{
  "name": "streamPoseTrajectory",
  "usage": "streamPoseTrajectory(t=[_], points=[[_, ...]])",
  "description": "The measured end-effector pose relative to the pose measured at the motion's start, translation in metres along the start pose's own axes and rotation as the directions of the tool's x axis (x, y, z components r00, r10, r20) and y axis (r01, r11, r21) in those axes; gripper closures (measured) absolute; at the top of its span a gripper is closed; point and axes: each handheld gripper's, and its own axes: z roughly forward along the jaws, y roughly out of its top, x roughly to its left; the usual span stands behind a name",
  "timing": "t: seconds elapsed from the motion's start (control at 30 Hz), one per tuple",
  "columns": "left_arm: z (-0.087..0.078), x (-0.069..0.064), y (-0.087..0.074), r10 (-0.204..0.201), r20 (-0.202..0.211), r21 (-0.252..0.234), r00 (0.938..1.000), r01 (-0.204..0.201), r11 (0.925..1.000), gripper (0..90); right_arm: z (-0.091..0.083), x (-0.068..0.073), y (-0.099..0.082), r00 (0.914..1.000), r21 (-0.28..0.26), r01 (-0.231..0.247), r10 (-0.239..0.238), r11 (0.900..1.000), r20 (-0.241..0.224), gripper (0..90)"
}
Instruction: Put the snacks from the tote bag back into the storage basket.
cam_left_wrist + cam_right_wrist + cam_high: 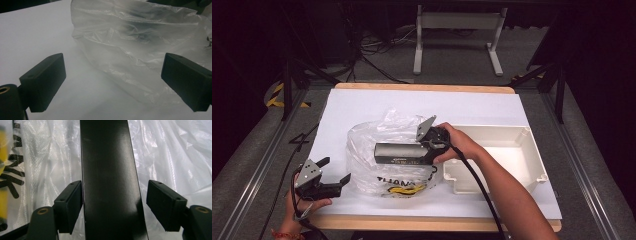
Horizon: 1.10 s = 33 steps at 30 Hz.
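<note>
Lying across the top of the clear plastic bag [382,150], a long dark box [398,153] is carried by the right claw [424,150], whose body is gripped by the right hand [459,145] near the middle of the worktop [422,107]. In the right gripper view the box [110,182] runs lengthwise between the jaws: the left pad [71,202] touches its side while a narrow gap remains at the right pad [165,203], so the grip appears loose rather than firm, as would suit setting the box down or sliding it into the bag. The bag sits left of centre, its printed side turned towards the worktop's near edge, and the white tray [532,150] stands just beside it towards the right edge, probably where the box came from or is to go. The left claw [334,172] is held spread and empty near the worktop's near left corner, its jaws aimed at the bag's side [140,50] but apart from it, seemingly ready to steady or open the film.
</note>
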Motion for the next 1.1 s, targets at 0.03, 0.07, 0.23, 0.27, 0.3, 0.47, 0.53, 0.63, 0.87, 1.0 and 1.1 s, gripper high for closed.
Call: streamPoseTrajectory(t=[0.03,0.07,0.23,0.27,0.3,0.47,0.53,0.63,0.87,1.0,1.1], points=[[0.001,0.000,0.000,0.000,0.002,0.002,1.0000,0.000,1.0000,6.5,0.001,0.001,0.001,0.9999,0.010,-0.009,0.009,0.9999,-0.008,32.3],[0.001,0.000,0.000,0.000,0.002,0.002,1.0000,0.000,1.0000,6.5,0.001,0.001,0.001,0.9999,0.010,-0.009,0.009,0.9999,-0.008,32.3],[0.001,0.000,0.000,0.000,0.002,0.003,1.0000,0.000,1.0000,6.6,0.009,-0.001,0.004,0.9995,0.067,-0.009,0.011,0.9977,-0.030,39.1],[0.001,0.000,0.000,0.001,0.003,0.003,1.0000,-0.001,1.0000,6.5,0.009,0.000,0.005,0.9996,0.070,-0.001,0.003,0.9975,-0.029,39.9],[0.001,0.000,0.000,0.002,0.003,0.004,1.0000,-0.002,1.0000,6.5,0.009,0.000,0.005,0.9996,0.073,-0.001,0.003,0.9973,-0.027,40.5],[0.000,0.000,0.000,0.000,0.003,0.004,1.0000,0.000,1.0000,6.6,0.008,0.000,0.006,0.9994,0.075,0.011,-0.008,0.9971,-0.033,42.3],[0.001,0.000,0.000,-0.003,0.003,0.003,1.0000,0.003,1.0000,6.6,0.008,0.001,0.007,0.9994,0.072,0.011,-0.009,0.9974,-0.032,42.4],[0.001,0.000,0.000,0.000,0.004,0.004,1.0000,0.000,1.0000,6.6,0.007,0.002,0.008,0.9993,0.072,0.022,-0.020,0.9972,-0.031,42.6],[0.001,0.000,0.000,-0.002,0.005,0.006,1.0000,0.002,1.0000,6.6,0.004,0.005,0.012,0.9983,0.047,0.051,-0.050,0.9976,-0.030,42.7],[0.001,0.000,0.000,-0.001,0.004,0.008,1.0000,0.001,1.0000,6.6,0.000,0.006,0.014,0.9981,0.024,0.057,-0.056,0.9981,-0.025,42.7],[0.001,0.000,0.000,-0.001,-0.003,0.006,1.0000,0.001,1.0000,6.5,-0.004,0.008,0.015,0.9975,0.012,0.068,-0.067,0.9976,-0.020,42.7]])
